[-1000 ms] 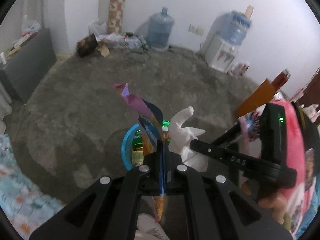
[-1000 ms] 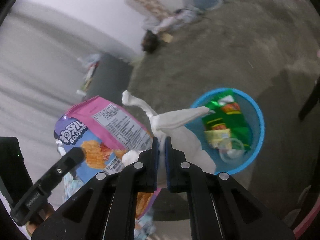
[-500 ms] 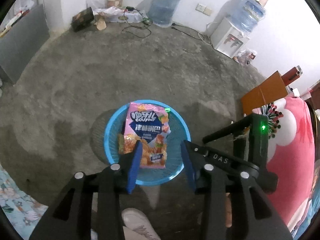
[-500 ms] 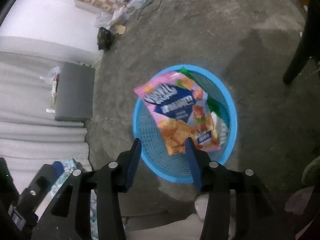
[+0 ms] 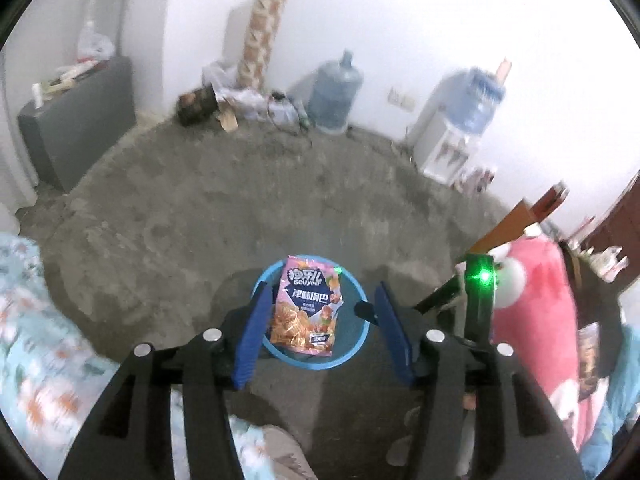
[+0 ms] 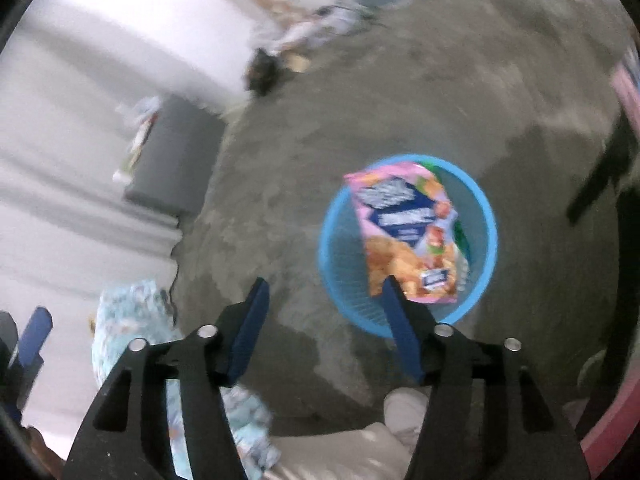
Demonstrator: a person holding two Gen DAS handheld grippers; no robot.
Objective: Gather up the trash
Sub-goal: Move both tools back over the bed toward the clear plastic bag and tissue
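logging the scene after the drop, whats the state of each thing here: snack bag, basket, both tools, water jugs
snack bag: lying face up in the basket, not held
blue basket: upright on the floor, holding trash
left tool: jaws opening, nothing between them
right tool: jaws opening, nothing between them
water jug: standing on the floor by the wall
dispenser jug: mounted on the dispenser

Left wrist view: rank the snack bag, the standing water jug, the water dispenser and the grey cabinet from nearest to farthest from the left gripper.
Measured from the left gripper, whose empty jaws are opening:
1. Snack bag, straight ahead in the blue basket.
2. Water dispenser, far right by the wall, and grey cabinet, far left: too close to call.
3. Water jug, centre, against the back wall.
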